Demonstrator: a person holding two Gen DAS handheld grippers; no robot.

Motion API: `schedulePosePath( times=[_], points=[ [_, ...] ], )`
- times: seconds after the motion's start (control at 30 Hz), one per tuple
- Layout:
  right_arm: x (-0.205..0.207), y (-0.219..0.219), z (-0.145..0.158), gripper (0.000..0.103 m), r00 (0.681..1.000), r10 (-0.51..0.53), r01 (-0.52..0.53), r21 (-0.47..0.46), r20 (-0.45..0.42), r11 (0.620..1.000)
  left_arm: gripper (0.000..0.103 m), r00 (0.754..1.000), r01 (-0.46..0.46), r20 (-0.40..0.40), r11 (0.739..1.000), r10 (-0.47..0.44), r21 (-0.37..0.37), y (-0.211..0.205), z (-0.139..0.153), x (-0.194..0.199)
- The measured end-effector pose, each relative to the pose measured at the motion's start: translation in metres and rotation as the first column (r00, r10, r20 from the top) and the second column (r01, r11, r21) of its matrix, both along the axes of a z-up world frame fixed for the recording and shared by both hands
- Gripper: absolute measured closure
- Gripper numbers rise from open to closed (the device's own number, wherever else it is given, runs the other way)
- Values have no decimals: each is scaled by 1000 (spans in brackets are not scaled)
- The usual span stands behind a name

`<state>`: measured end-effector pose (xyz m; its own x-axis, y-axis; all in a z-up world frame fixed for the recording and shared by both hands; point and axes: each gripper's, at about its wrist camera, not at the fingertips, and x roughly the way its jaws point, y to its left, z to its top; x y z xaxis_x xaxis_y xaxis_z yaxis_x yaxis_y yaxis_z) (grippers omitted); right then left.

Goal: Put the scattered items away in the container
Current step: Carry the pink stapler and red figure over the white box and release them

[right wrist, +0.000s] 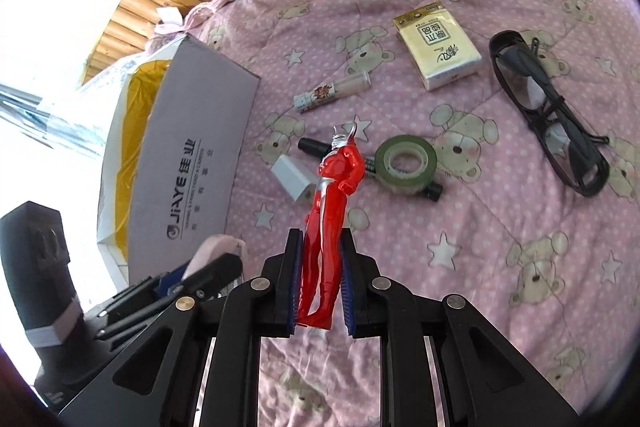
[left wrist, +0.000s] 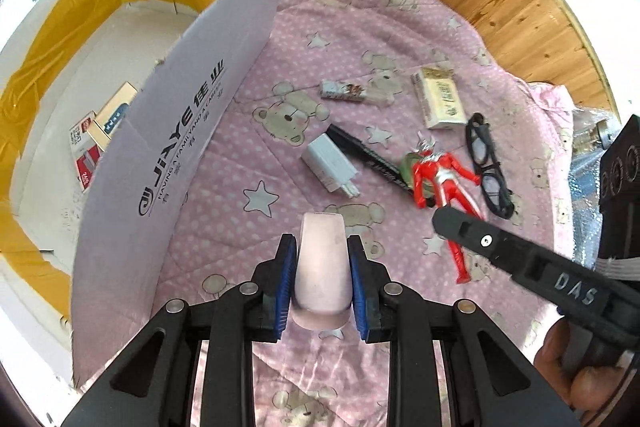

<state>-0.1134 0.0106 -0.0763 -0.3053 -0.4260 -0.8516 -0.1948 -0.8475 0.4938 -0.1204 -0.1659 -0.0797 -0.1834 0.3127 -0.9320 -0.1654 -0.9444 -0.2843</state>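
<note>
Two fingers flanking red figure

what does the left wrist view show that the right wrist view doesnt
Only the left wrist view shows the inside of the open cardboard box, with small packets lying on its floor. Only the right wrist view shows the whole green tape roll. Both show the pink bear-print quilt, the red toy figure held in the right claw, the pale pink bottle in the left claw, and the black glasses.
</note>
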Motion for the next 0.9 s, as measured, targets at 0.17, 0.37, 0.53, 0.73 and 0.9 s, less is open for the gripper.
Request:
schedulePosePath(
  times=[0.17, 0.37, 0.53, 0.73, 0.9],
  points=[
    [15, -8, 14, 85, 1000, 14, -14, 13, -19, 1000, 76, 1000, 8, -28, 1000, -8, 11, 0, 15, 9],
    [30, -21, 31, 85, 998, 34, -33, 26, -47, 999, 76, 998, 14, -65, 999, -12, 31, -6, 36, 24],
    [38, -35, 47, 85, 995, 62, -58, 45, -73, 997, 76, 995, 7, -101, 998, -2, 54, -15, 55, 34],
    [45, -50, 66, 85, 990, 97, -90, 72, -103, 993, 76, 990, -13, -136, 996, 24, 85, -27, 73, 42],
    [50, -63, 79, 85, 985, 125, -114, 97, -122, 989, 76, 986, -31, -162, 993, 49, 110, -37, 85, 49]
  ],
)
